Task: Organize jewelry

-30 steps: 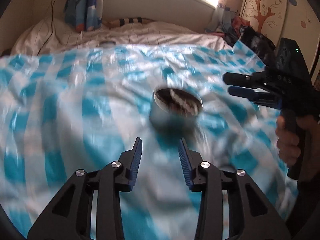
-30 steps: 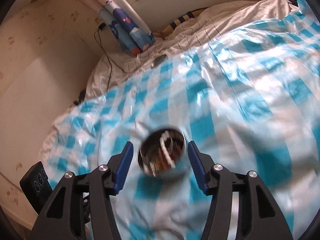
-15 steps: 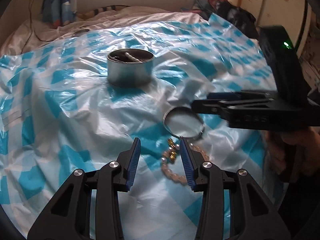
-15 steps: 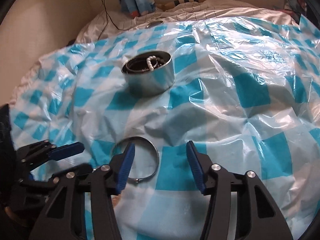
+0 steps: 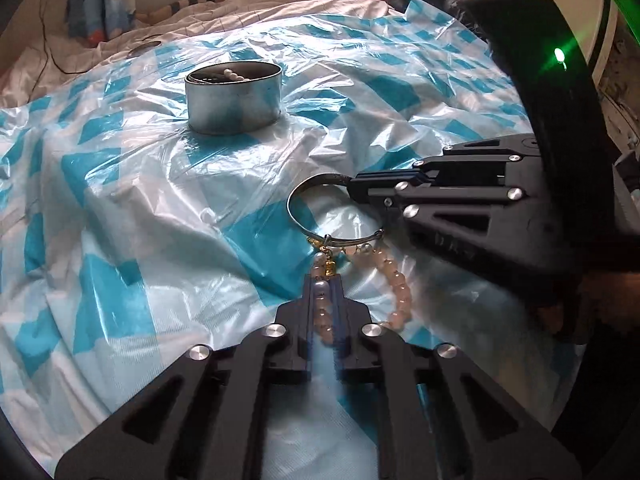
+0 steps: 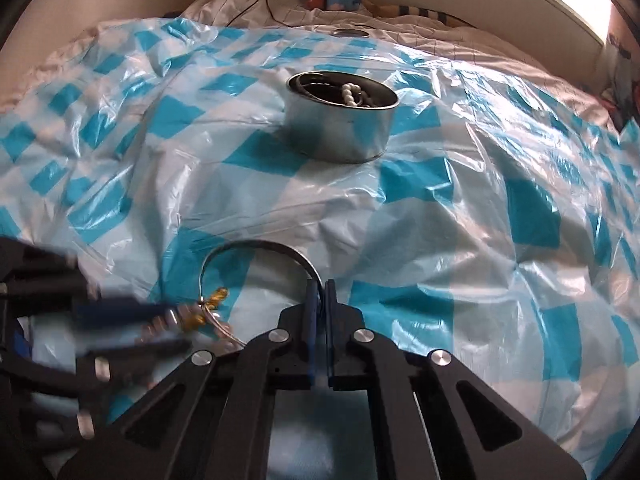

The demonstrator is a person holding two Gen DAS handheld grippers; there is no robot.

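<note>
Both grippers have something in them: my left gripper [image 5: 323, 280] is closing on the bead bracelet [image 5: 394, 286], a few beads showing between its pads, and my right gripper [image 6: 319, 286] is clamped flat on the band of the silver bangle [image 6: 256, 247]. Both pieces lie on the checked plastic sheet [image 5: 132, 208] over the bed, touching each other, well short of the metal tin [image 5: 233, 98] that already holds pearls. I judge the bangle light and rigid but slick, best pinched across its band as now. The bracelet should be limp and will dangle and swing; its gold charm [image 6: 214, 295] sits against the bangle, so the two may snag. My gripper hides the near beads, I cannot tell if they are actually hooked, and the left gripper looks blurred in the right view.
</note>
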